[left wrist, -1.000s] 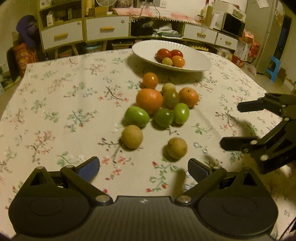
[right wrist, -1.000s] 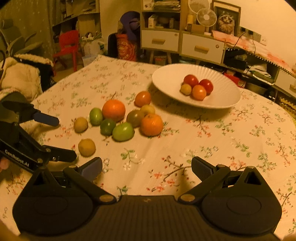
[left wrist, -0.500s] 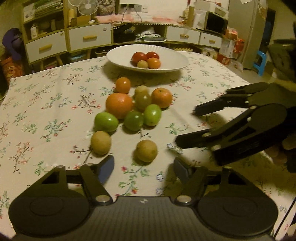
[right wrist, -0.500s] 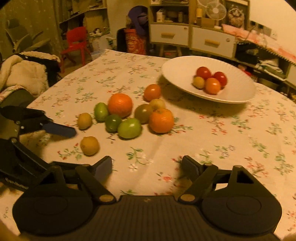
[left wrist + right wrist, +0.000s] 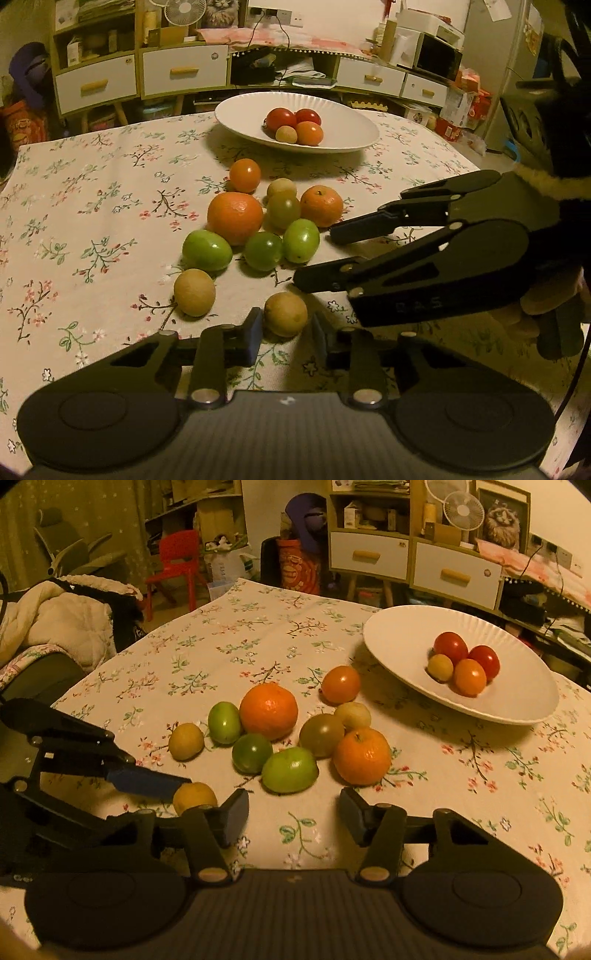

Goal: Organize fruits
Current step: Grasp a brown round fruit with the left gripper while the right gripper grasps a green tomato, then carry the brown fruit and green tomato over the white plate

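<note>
Left wrist view: left gripper (image 5: 286, 334) has just closed around a small yellow fruit (image 5: 285, 314), so it looks ready to lift; right gripper (image 5: 293, 818), half shut, holds nothing.

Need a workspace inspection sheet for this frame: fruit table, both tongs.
Surface: floral tablecloth, lying flat.
Job's things: white plate holds four fruits; ten fruits lie loose in a cluster on the cloth.
Clutter: nothing seen on the cloth.
Grippers: left tongs have just been closing, now shut on tan fruit; right tongs have been closing, nothing between them, green fruit just ahead.
Cables: one cable to a wall socket behind, off the table.
Surroundings: drawer units, fan, red chair.
</note>
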`<action>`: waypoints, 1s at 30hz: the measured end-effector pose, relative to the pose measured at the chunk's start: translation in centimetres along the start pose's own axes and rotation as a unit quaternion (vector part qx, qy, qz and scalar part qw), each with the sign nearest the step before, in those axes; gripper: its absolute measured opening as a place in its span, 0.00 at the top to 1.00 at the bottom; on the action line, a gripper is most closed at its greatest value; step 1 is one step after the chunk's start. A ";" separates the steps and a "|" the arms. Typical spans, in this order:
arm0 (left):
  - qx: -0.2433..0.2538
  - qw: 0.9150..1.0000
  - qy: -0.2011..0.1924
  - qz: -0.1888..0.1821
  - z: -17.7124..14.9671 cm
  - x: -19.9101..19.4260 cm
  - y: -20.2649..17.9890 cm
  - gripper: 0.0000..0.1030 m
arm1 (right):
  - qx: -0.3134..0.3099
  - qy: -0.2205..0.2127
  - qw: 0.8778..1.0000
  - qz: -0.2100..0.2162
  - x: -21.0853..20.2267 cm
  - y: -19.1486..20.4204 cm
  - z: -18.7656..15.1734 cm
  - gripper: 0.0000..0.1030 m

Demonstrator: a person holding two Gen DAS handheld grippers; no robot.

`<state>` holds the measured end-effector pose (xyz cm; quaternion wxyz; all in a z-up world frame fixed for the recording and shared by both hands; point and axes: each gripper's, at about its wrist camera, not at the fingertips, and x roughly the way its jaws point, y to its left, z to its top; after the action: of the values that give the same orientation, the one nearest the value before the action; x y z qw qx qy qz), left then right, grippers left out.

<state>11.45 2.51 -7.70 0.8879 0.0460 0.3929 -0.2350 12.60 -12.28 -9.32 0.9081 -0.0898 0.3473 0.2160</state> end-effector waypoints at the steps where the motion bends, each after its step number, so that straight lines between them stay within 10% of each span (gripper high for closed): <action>1: 0.000 1.000 0.000 0.000 0.0 0.0 0.0 0.76 | -0.002 -0.001 1.000 0.000 0.1 0.1 0.1 0.51; 30: -0.011 1.000 0.008 0.006 0.5 0.4 0.0 0.79 | -0.009 -0.008 1.000 -0.015 0.4 0.2 0.5 0.69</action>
<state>12.01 2.26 -7.62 0.8865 0.0402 0.4022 -0.2253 13.13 -11.83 -9.23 0.9133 -0.1015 0.3364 0.2061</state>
